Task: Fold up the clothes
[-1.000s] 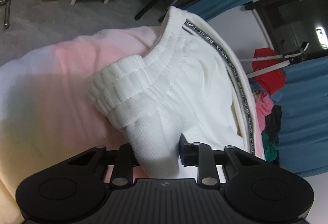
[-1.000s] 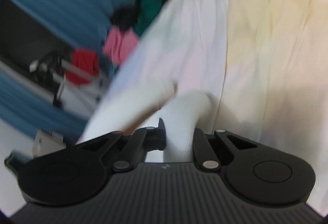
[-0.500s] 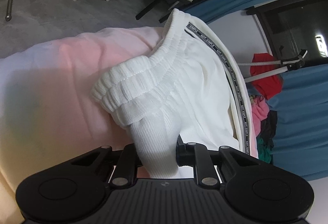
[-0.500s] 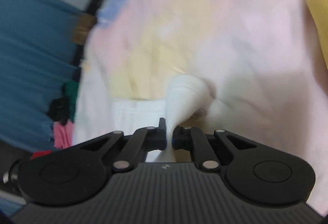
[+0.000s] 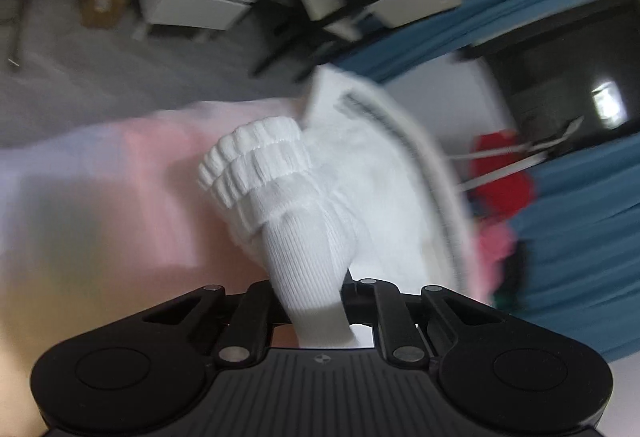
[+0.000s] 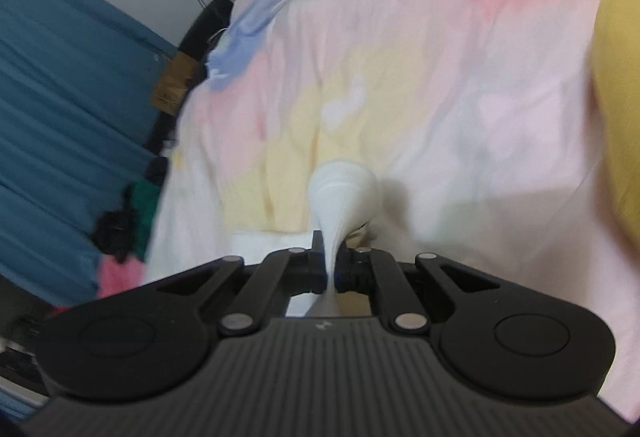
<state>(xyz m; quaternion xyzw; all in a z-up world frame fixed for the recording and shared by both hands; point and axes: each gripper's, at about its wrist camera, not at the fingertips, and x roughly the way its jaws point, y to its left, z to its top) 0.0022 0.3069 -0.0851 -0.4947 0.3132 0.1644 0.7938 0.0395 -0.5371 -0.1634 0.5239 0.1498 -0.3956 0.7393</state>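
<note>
Both grippers are pinching a white ribbed knit garment [image 5: 320,197] above a pastel patchwork bedspread [image 6: 440,85]. The left gripper [image 5: 308,289] is clamping a thick fold just behind the gathered elastic waistband [image 5: 256,161]; the right gripper [image 6: 332,269] is squeezing a thin, tapered tuck of the same cloth. The garment is hanging partly lifted off the bedspread, a black lettered stripe [image 5: 400,125] running down its far edge. Judging by the double hold, a fold is being carried mid-air; next it calls for laying the soft, stretchy knit flat on the bedspread, edges matched, without bunching.
</note>
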